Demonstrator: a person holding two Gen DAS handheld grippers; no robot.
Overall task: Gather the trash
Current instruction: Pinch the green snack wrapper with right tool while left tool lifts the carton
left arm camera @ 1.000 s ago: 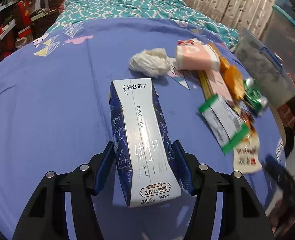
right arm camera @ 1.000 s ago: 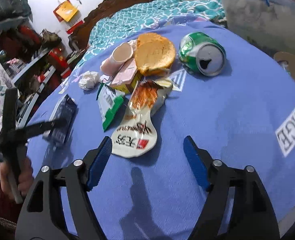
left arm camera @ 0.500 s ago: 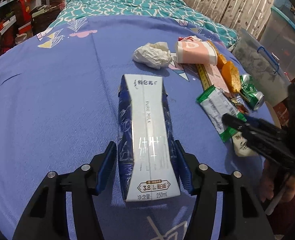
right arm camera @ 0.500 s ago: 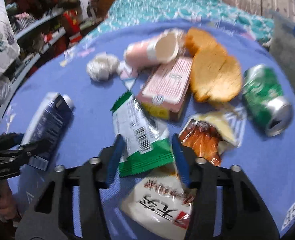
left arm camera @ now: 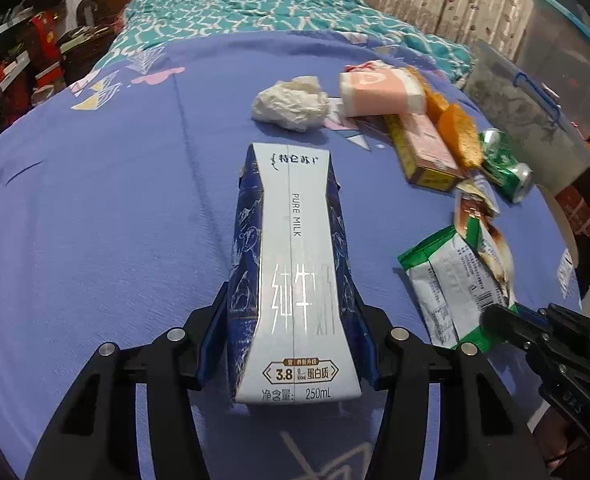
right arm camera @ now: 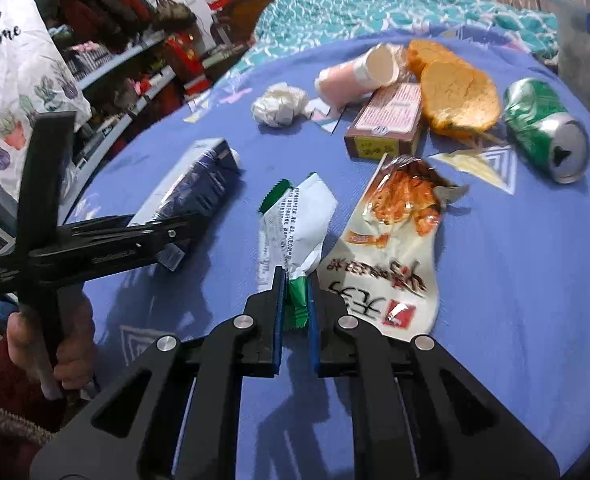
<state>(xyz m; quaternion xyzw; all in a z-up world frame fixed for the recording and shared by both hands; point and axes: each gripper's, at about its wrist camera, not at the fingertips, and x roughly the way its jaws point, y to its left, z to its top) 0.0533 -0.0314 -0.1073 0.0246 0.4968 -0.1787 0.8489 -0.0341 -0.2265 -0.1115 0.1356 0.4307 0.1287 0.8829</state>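
My left gripper is shut on a blue and white milk carton that lies on the blue cloth; the carton also shows in the right wrist view. My right gripper is shut on the near end of a green and white snack wrapper, also seen in the left wrist view. Beside it lies a white noodle packet. Farther off are a crumpled tissue, a pink cup, a pink box, bread slices and a green can.
The trash lies on a round table with a blue cloth. A clear plastic bin stands at the far right edge. A bed with a teal cover is behind the table. Shelves stand at the left.
My right gripper moved in over the green wrapper and shut on its near end. The left gripper kept its hold on the milk carton and shifted slightly.
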